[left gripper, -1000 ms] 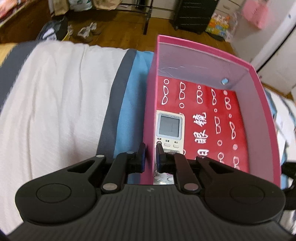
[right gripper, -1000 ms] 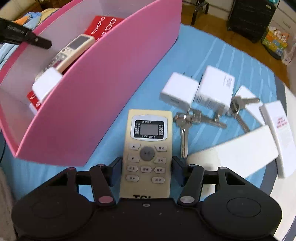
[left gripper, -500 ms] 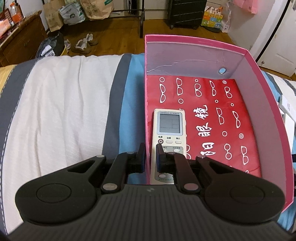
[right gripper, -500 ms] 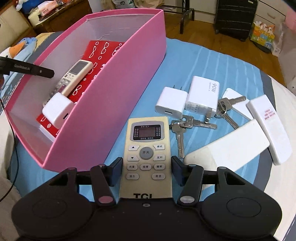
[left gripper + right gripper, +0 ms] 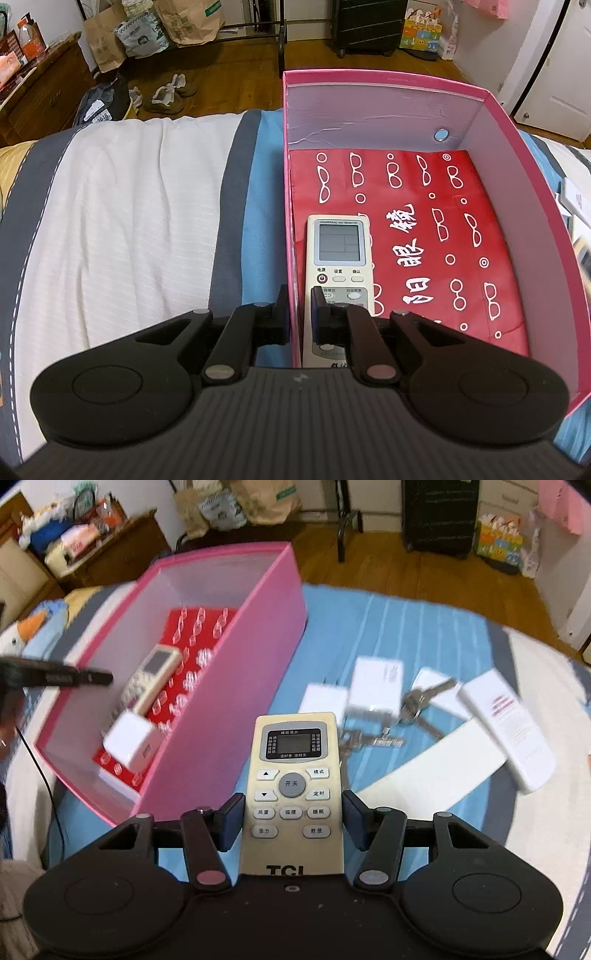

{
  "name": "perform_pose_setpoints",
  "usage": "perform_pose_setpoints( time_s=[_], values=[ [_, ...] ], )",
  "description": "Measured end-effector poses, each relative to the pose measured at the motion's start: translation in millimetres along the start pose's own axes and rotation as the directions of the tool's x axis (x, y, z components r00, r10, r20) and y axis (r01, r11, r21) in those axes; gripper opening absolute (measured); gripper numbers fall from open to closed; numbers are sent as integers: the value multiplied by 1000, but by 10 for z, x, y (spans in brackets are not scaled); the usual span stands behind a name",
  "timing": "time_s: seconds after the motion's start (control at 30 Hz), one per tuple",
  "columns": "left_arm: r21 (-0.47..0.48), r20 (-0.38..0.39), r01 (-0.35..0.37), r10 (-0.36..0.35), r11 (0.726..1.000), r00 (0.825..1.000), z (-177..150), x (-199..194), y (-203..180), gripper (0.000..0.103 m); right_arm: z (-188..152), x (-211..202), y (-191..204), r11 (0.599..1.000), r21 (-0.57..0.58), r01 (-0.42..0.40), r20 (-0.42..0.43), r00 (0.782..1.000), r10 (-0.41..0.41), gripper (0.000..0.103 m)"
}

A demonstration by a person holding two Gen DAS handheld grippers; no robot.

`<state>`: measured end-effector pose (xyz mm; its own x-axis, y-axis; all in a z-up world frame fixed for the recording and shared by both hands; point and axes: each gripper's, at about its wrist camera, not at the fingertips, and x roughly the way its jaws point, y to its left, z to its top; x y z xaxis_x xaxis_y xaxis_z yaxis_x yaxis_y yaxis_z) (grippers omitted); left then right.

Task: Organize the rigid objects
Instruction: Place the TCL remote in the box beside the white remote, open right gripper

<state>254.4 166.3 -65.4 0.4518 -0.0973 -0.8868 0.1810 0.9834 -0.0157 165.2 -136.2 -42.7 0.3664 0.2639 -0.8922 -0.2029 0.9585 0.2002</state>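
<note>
A pink box (image 5: 388, 85) stands open on the bed, lined with a red sheet printed with glasses (image 5: 424, 221). A white remote (image 5: 338, 254) lies inside along the left wall. My left gripper (image 5: 298, 314) is shut on that left wall, one finger outside and one inside. In the right wrist view my right gripper (image 5: 293, 821) is shut on a cream TCL remote (image 5: 291, 775), held above the blue cover beside the pink box (image 5: 229, 709). The box also holds a white charger (image 5: 129, 744) next to the white remote (image 5: 147, 683).
On the blue cover right of the box lie two white chargers (image 5: 376, 690), two bunches of keys (image 5: 421, 701), a long white bar (image 5: 436, 760) and a white case (image 5: 506, 720). A plush toy (image 5: 33, 631) sits left of the box. Bags, shoes and furniture stand on the wooden floor beyond the bed.
My right gripper has risen with the TCL remote and rolled, so the box and bed items look lower and farther. The left gripper rolled a little, keeping its grip on the box wall.
</note>
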Motion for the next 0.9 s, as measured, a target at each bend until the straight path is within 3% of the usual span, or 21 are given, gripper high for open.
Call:
perform_pose_setpoints(
  time_s=[0.17, 0.3, 0.4, 0.53, 0.6, 0.73, 0.9],
  values=[
    [-3, -11, 9, -9, 1000, 1000, 7, -6, 13, 10, 193, -338, 115, 998, -9, -61, 86, 994, 62, 61],
    [-12, -21, 22, -23, 1000, 1000, 5, -9, 25, 10, 412, -503, 445, 984, -116, -135, 122, 981, 149, 61],
    [-12, -17, 20, -20, 1000, 1000, -9, -16, 12, 10, 614, -456, 765, 958, -208, -199, 87, 971, 221, 61],
    [-11, -14, 18, -18, 1000, 1000, -7, -16, 3, 10, 889, -137, 1174, 926, -305, -223, 16, 971, 239, 61],
    [-14, -13, 22, -22, 1000, 1000, -7, -19, 17, 10, 1039, 117, 1287, 921, -326, -214, -23, 976, 219, 61],
    [-38, -12, 36, -36, 999, 999, -3, -21, 53, 9, 1136, 565, 1543, 891, -452, -50, -13, 999, 50, 61],
    [-51, -9, 40, -41, 998, 999, 3, 6, 81, 9, 1292, 1122, 1486, 917, -397, 30, -67, 996, -62, 61]
  ],
)
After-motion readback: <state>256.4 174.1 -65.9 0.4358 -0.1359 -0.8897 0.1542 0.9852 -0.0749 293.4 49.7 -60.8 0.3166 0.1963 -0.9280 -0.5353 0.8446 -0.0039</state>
